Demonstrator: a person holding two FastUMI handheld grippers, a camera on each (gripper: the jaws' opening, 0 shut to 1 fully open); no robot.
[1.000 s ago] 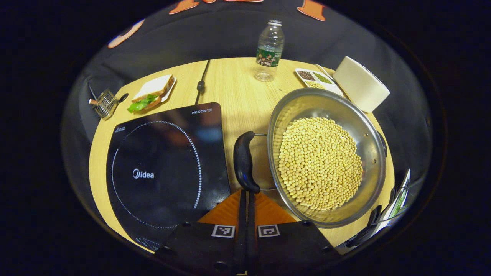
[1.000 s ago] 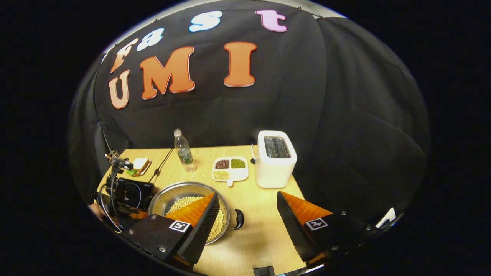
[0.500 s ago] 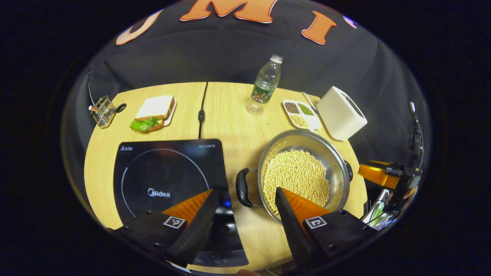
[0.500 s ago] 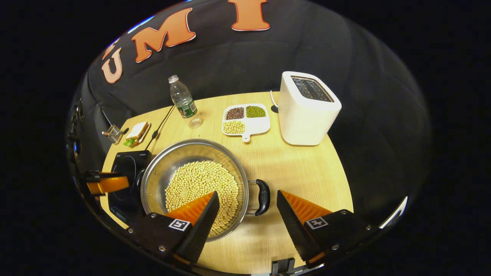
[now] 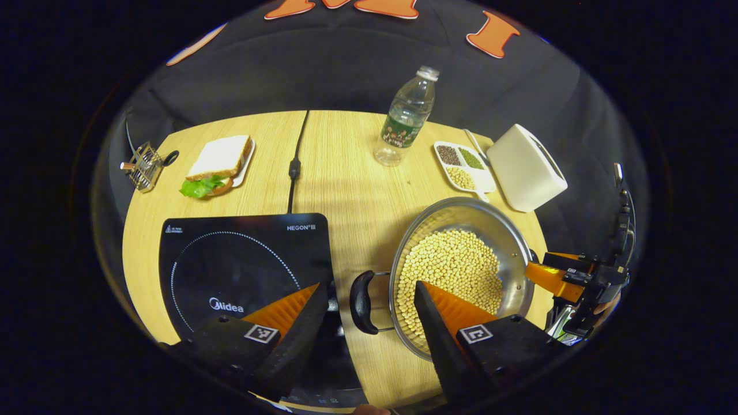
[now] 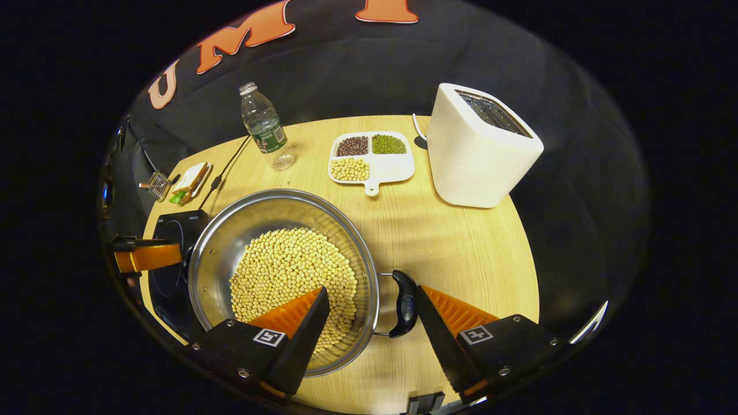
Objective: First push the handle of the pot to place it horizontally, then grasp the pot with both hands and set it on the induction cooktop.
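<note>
On the bench: pot point(image 5: 461, 271) full of beans point(image 6: 294, 276) sits right of the cooktop point(image 5: 242, 265), not on it yet.
Left hand-held gripper point(image 5: 369, 314): spread wide, left handle point(image 5: 362, 301) between the fingers, no contact I can see.
Right hand-held gripper point(image 6: 372, 317): also wide, lined up on the right handle point(image 6: 405, 302).
Axis: handle-to-handle line runs sideways across the bench, toward the cooktop.
Risk: uneven lift would tip it and spill beans; a shallow pinch could slip.
Clearance: I'd guess the rim needs to clear the cooktop edge.
</note>
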